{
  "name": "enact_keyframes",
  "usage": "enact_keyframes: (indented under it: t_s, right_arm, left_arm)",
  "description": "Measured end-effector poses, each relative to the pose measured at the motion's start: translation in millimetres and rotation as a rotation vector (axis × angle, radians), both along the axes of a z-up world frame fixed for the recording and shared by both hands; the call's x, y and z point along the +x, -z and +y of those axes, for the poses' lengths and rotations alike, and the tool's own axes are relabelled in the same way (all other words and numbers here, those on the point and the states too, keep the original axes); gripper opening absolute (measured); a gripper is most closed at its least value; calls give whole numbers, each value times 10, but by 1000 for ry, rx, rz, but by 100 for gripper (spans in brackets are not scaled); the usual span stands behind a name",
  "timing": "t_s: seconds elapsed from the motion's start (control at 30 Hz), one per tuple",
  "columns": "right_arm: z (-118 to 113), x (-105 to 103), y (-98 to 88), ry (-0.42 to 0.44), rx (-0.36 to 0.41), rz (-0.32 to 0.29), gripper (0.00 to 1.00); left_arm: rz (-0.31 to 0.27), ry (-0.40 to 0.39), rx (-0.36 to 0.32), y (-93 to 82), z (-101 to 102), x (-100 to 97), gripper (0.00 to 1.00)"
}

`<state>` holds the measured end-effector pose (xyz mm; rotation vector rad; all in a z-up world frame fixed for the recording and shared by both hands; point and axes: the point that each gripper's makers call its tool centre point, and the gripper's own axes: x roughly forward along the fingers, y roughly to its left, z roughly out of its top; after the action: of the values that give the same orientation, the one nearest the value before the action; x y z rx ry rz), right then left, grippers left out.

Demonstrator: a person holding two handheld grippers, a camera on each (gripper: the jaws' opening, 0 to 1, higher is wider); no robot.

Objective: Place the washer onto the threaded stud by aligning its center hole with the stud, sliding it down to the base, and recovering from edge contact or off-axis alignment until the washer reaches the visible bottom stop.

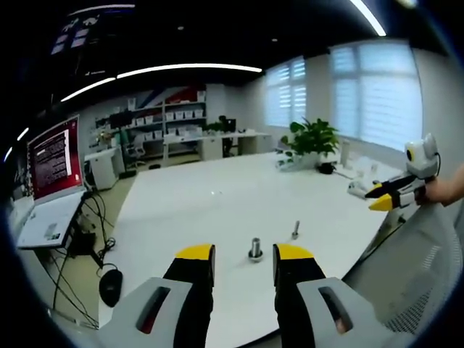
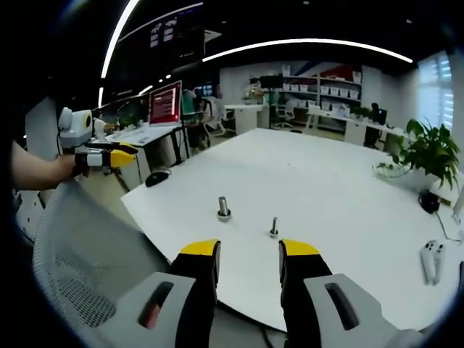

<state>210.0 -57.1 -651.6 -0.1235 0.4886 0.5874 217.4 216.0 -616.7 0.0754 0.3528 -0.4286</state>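
- White tabletop [image 1: 217, 196], broad and bare around the work: the two small metal pieces sit out in the open, so a gripper sweeping in low could knock either one across the smooth surface.
- Grey mesh chair back [image 2: 80, 246] stands between the person and the table edge; I judge that an arm reaching over it could catch and throw the approach off-axis.
- Left gripper [image 1: 243, 254] hovers over the near edge with its jaws spread and nothing between them; the right gripper [image 2: 249, 250] is likewise spread and empty. Seen from across in the left gripper view, its yellow tips appear close together, so the own-camera view is the one to trust.
- Thicker stud [image 1: 255, 249] stands upright on a wide base, just ahead of the left jaws; the thinner stud [image 1: 295, 230] stands apart to its right.
- The washer itself is hard to make out: the flat ring at the thicker stud's foot may be it, already down, or simply a flange. Mistaking one for the other risks gripping the wrong part.
- Threads on either stud are too small to see.
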Motion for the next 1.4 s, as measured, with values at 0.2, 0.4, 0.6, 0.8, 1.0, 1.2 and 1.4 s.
enact_keyframes:
  t_s: [0.2, 0.4, 0.6, 0.8, 1.0, 1.2, 1.4]
  right_arm:
    - [7, -10, 8, -1, 0, 6, 34]
    - [-10, 1, 2, 8, 6, 4, 34]
    - [-11, 4, -14, 12, 13, -2, 34]
    - [-22, 3, -8, 18, 16, 0, 34]
    - [-12, 8, -13, 15, 22, 3, 34]
    - [-17, 0, -3, 17, 24, 8, 33]
    - [-10, -3, -4, 14, 25, 10, 33]
  left_arm:
    - [-1, -8, -1, -2, 14, -6, 30]
    - [-1, -1, 4, 1, 4, 0, 29]
    - [8, 2, 10, 25, 3, 0, 29]
    - [8, -8, 8, 19, 12, -10, 29]
    - [17, -8, 12, 44, 20, 6, 29]
    - [21, -10, 18, 54, 19, -4, 29]
    - [26, -11, 22, 66, 23, -2, 29]
